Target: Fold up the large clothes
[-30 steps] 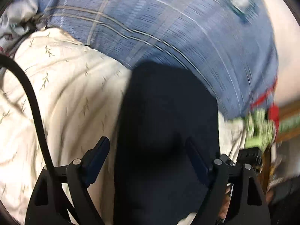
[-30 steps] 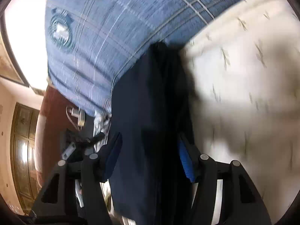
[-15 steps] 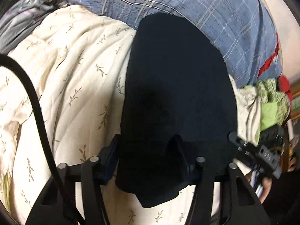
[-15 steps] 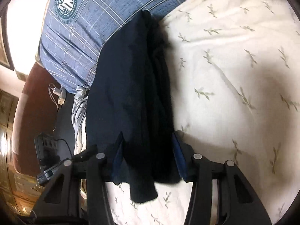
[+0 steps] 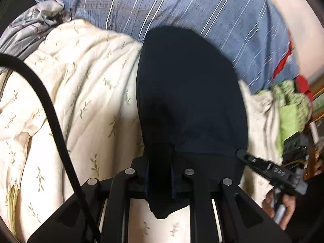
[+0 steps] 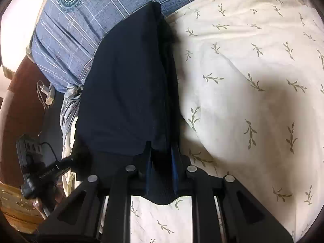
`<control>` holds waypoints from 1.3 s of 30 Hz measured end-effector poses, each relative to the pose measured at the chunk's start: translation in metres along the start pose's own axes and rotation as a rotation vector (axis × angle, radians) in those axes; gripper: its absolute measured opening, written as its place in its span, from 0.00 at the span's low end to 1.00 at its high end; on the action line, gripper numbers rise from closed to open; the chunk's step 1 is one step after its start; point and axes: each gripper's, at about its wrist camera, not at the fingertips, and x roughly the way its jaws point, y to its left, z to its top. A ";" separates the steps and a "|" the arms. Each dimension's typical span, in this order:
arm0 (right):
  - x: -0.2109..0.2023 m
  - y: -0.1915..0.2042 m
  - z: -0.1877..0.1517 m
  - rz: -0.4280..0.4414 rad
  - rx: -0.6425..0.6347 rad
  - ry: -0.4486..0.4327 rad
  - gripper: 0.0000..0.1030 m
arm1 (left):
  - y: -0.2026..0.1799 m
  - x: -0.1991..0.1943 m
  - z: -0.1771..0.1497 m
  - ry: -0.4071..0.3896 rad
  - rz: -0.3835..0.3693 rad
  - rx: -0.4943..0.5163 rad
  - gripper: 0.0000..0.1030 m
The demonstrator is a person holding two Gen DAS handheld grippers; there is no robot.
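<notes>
Between the left gripper (image 5: 160, 174) fingers and the right gripper (image 6: 162, 174) fingers, whose jaws have just been closing, each pinches a near corner of the dark navy garment (image 5: 190, 93), stretching lengthwise away across the leaf-print quilt (image 6: 253, 70) toward the blue plaid pillow (image 5: 182, 6).

Navy garment (image 5: 190, 93), leaf-print cream quilt (image 5: 85, 93)

Garment (image 5: 190, 93) lies on quilt (image 5: 85, 93); pillow (image 5: 182, 6) behind both.

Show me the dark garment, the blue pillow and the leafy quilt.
Dark garment (image 5: 190, 93): left wrist view, middle of the fabric.
Blue pillow (image 6: 66, 34): right wrist view, plaid face below the crest.
Leafy quilt (image 6: 253, 64): right wrist view, bare cream surface.
</notes>
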 end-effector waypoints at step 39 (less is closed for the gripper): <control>-0.154 0.085 -0.173 -0.173 -0.193 -0.227 0.61 | -0.126 -0.178 -0.189 -0.403 0.578 0.315 0.88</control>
